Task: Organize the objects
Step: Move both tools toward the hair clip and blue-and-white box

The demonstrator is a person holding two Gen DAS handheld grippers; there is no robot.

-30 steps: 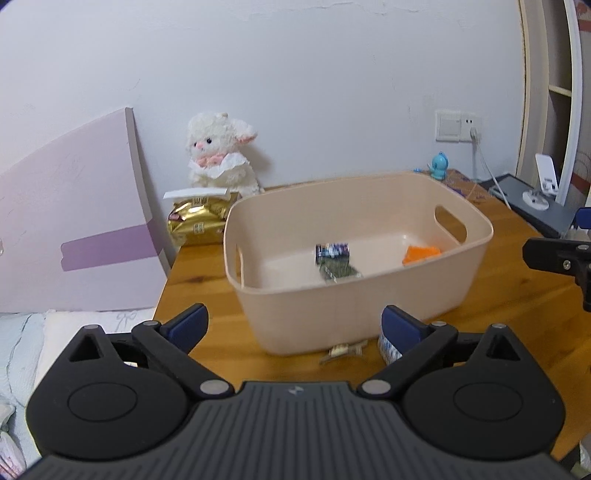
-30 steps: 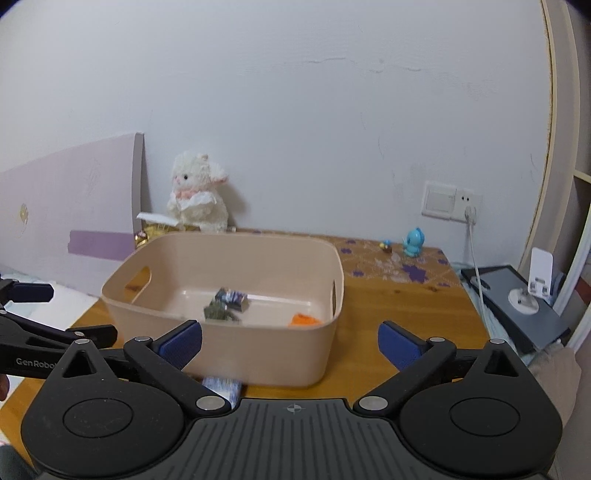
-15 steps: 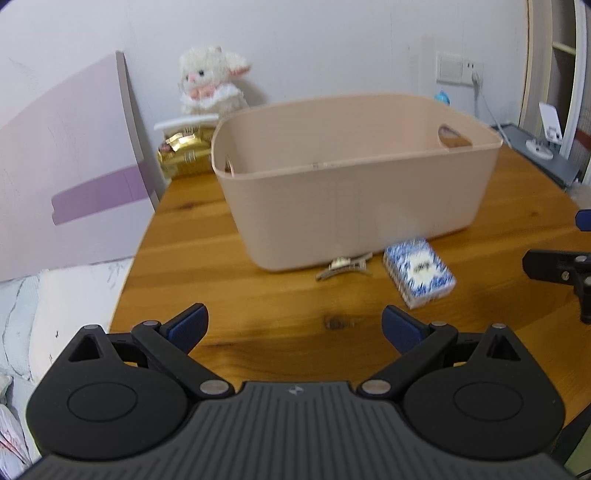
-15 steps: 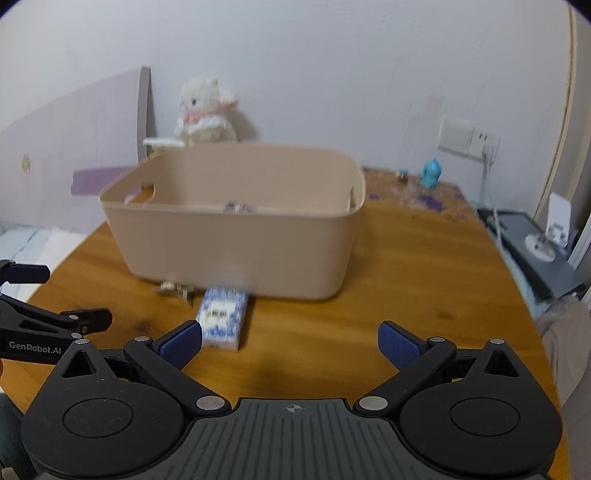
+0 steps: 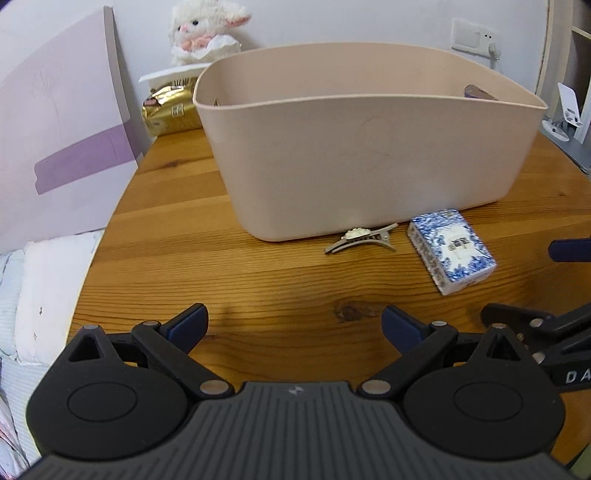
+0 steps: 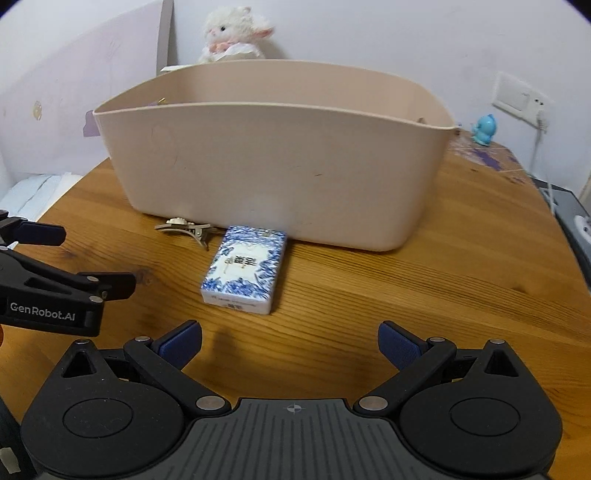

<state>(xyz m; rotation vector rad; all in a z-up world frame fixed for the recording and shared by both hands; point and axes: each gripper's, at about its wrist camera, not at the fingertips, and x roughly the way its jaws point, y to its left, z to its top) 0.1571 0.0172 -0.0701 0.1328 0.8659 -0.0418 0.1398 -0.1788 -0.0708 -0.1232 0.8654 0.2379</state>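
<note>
both tools gaping; blue-white box (image 6: 244, 270) beside bin (image 6: 273, 155).

The desk (image 6: 461, 266) is varnished wood, grain and knots showing under a soft sheen; the beige bin (image 6: 280, 166) is smooth matt plastic; the hair clip (image 5: 360, 238) is dull metal; the blue-and-white packet (image 6: 245, 269) looks glossy; the lamb toy (image 5: 203, 31) is fluffy plush; the tongs (image 6: 290, 345) are matt black plastic
</note>
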